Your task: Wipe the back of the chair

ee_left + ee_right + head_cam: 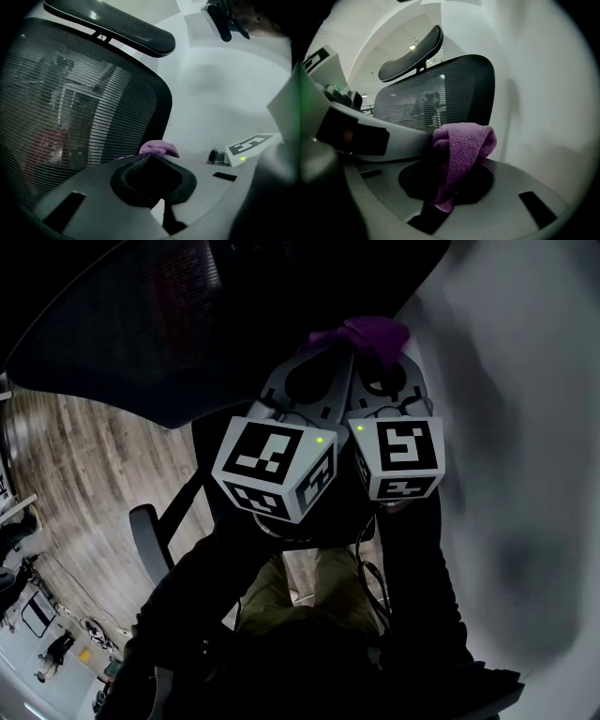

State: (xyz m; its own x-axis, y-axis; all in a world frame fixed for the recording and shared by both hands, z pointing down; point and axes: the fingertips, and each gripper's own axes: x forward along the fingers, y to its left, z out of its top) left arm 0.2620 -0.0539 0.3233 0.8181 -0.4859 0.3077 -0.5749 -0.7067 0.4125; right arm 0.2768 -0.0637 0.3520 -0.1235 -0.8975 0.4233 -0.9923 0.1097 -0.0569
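Right gripper [443, 140] clamps purple cloth [464, 147] — left gripper [148, 158] closed alongside.

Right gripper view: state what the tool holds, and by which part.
The right tool holds the purple cloth, pinched at a bunched fold; a loose end hangs down.

I count one chair [440, 89]: one mesh back [84, 108], one headrest [117, 28], one armrest [145, 532] in head view. One purple cloth [464, 140]. Two grippers: left gripper [150, 158], right gripper [457, 157]. Two marker cubes, one per gripper: left cube [272, 470], right cube [398, 457].
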